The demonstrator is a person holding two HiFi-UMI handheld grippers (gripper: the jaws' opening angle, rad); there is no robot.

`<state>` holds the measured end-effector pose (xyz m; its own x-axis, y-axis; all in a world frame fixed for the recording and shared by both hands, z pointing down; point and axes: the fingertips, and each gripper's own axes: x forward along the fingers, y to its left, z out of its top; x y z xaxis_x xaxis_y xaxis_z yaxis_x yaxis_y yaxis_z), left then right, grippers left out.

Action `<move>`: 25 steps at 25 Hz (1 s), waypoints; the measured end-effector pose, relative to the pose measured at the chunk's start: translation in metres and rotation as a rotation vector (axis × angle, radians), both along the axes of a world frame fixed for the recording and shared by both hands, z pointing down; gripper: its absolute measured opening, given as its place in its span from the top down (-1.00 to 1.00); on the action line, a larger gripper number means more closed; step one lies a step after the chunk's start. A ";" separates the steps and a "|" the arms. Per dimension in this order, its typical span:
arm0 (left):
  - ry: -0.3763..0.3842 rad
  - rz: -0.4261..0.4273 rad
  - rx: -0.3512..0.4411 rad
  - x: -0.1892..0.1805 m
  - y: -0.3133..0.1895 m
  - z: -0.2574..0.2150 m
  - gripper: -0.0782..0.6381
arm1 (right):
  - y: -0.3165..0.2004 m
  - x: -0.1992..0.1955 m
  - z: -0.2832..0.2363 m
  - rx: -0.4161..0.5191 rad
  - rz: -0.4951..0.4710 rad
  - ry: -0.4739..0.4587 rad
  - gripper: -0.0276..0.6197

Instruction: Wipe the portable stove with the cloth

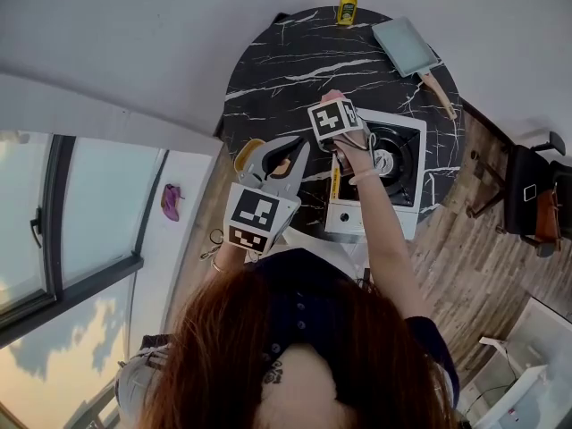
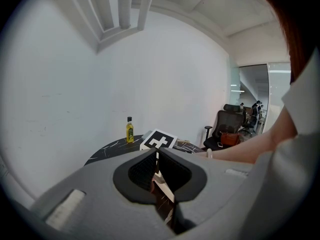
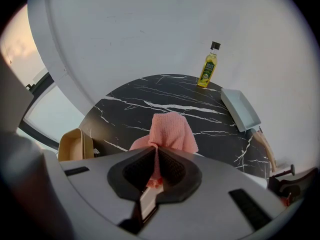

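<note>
- While the right gripper (image 3: 156, 150) has its jaws pinched tight on the pink cloth (image 3: 170, 131), most of the cloth bunches out just beyond the fingertips.
- In the head view, the portable stove (image 1: 375, 217) lies under those fingertips, and its burner (image 1: 386, 161) is just to their right.
- The left gripper (image 2: 156, 154) has its jaws pressed together on nothing. It hangs well back from the stove, nearer the person.
- To wipe well, lower the right gripper until the loose cloth, not the jaw tips, presses on the stove top.
- Sweep in overlapping passes, with a firm pinch so the cloth cannot slip out.
</note>
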<state>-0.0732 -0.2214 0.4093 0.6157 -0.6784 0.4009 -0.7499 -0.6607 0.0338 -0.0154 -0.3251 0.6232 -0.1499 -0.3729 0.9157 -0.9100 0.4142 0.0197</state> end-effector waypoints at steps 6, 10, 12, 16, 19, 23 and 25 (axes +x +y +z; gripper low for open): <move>-0.008 0.010 0.002 0.001 -0.002 0.000 0.72 | -0.008 0.001 0.000 0.000 0.011 -0.011 0.85; -0.007 0.020 0.004 0.002 -0.002 -0.001 0.72 | -0.010 0.002 -0.003 0.016 0.021 -0.026 0.85; -0.008 0.023 0.002 0.002 -0.001 0.000 0.72 | -0.012 0.003 -0.008 0.047 0.022 -0.023 0.85; -0.004 0.030 0.003 0.003 0.000 0.000 0.72 | -0.016 0.008 -0.021 0.132 0.029 -0.016 0.85; 0.004 0.038 0.007 0.005 0.002 -0.002 0.72 | -0.016 0.010 -0.035 0.196 0.036 -0.035 0.85; 0.009 0.051 0.019 0.009 0.009 -0.005 0.72 | -0.014 0.012 -0.053 0.279 0.053 -0.075 0.85; 0.011 0.056 0.025 0.009 0.013 -0.007 0.72 | -0.012 0.013 -0.062 0.310 0.058 -0.083 0.85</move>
